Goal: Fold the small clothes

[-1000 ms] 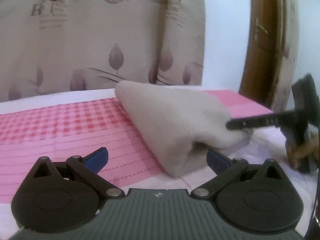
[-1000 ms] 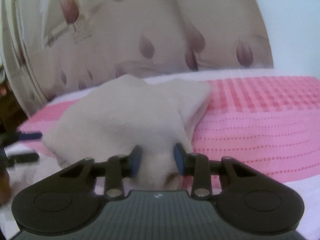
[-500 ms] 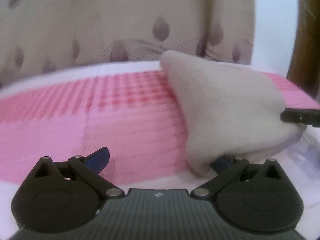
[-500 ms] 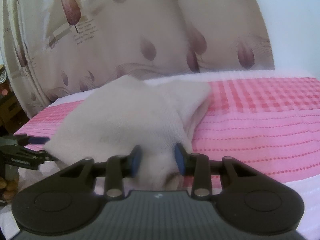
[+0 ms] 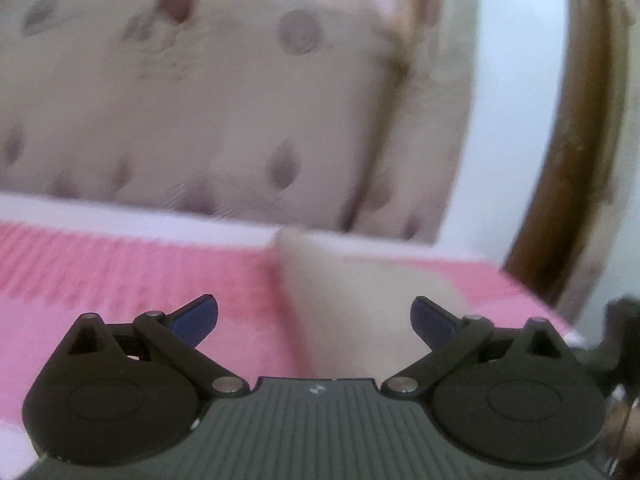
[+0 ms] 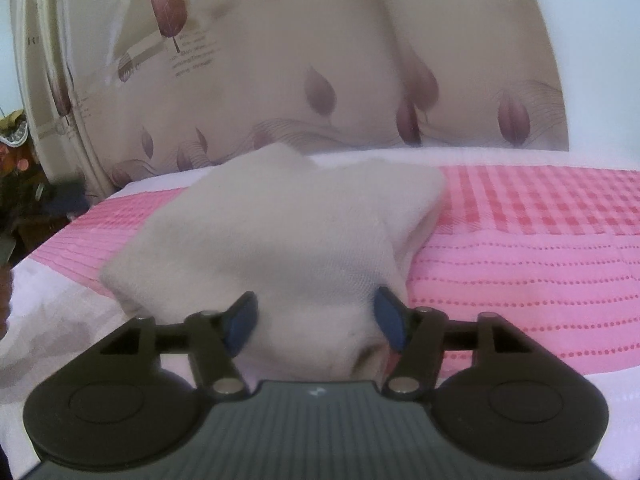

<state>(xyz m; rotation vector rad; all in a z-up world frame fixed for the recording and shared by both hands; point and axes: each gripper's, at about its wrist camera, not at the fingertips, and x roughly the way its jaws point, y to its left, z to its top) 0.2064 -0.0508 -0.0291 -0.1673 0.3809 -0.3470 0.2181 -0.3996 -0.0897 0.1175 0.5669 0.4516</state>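
A small cream garment (image 6: 288,232) lies folded in a thick bundle on the pink checked bed cover (image 6: 520,260). My right gripper (image 6: 316,320) is at the bundle's near end and its jaws are opening. The cloth still bulges between the blue pads (image 6: 386,316), which have loosened from it. In the blurred left wrist view the same garment (image 5: 360,300) lies beyond my left gripper (image 5: 314,320). That gripper hangs above the cover, open wide, with nothing between its fingers.
A beige curtain (image 6: 320,60) with purple leaf prints hangs behind the bed. A curved wooden frame (image 5: 580,160) stands at the right in the left wrist view. White sheet (image 6: 48,312) borders the pink cover, and dark clutter (image 6: 24,200) sits past the bed's left edge.
The right gripper's jaws have spread apart from their tight pinch on the garment. The left gripper has lifted up and away from the bundle's edge, and its view is now blurred.
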